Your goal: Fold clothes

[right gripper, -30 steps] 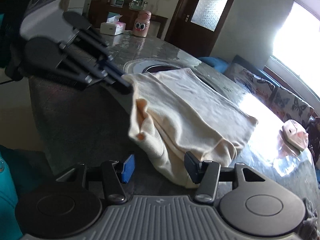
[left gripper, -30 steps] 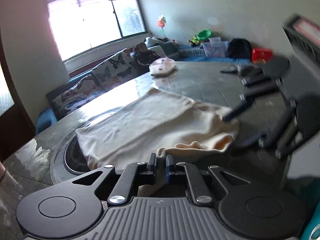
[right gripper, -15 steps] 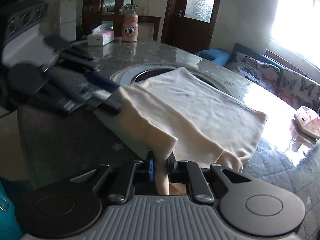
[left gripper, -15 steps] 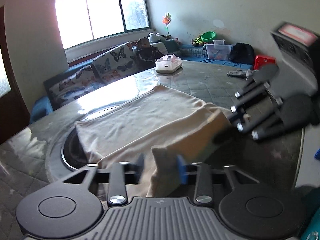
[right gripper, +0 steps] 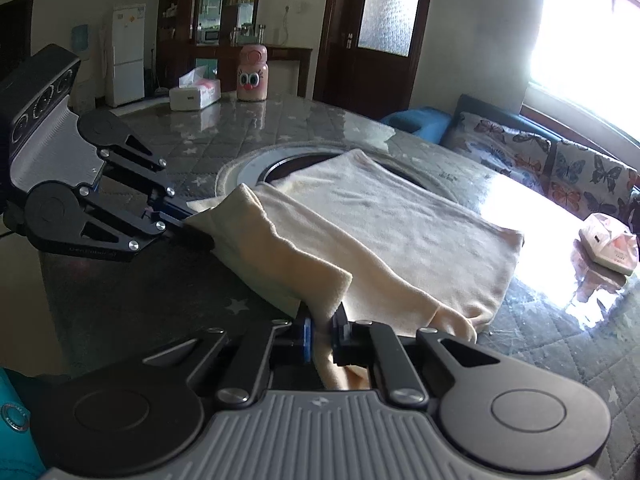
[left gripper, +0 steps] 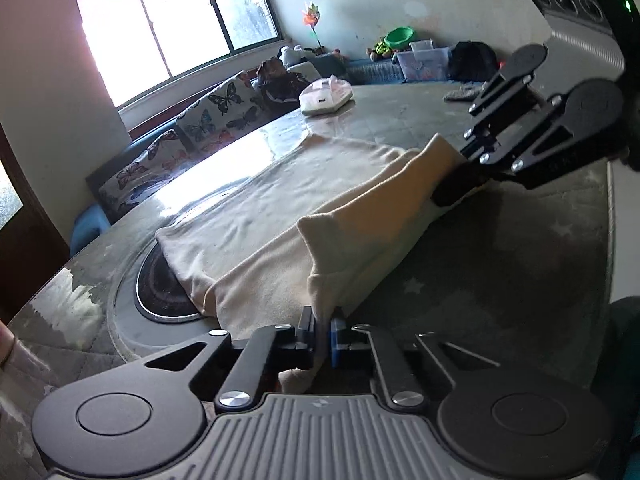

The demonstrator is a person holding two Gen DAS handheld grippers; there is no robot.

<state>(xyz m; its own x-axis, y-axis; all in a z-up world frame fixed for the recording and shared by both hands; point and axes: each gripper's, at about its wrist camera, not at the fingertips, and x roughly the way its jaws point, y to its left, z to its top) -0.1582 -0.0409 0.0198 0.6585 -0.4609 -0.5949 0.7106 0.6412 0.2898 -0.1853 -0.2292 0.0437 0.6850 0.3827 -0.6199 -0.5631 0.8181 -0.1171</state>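
Note:
A cream garment lies on the round grey table, partly over a dark round inset. My left gripper is shut on the garment's near edge, and the cloth rises between its fingers. My right gripper is shut on the other end of the same edge of the garment. The edge is lifted and stretched between the two grippers. The right gripper shows at the upper right of the left wrist view; the left gripper shows at the left of the right wrist view.
A pink and white box sits on the far side of the table. A tissue box and a pink bottle with eyes stand at the table's other end. A butterfly-print sofa runs below the window.
The right gripper closed on the garment's edge. The left gripper let go, then shut again on the edge. The edge is now lifted and pulled taut between both.

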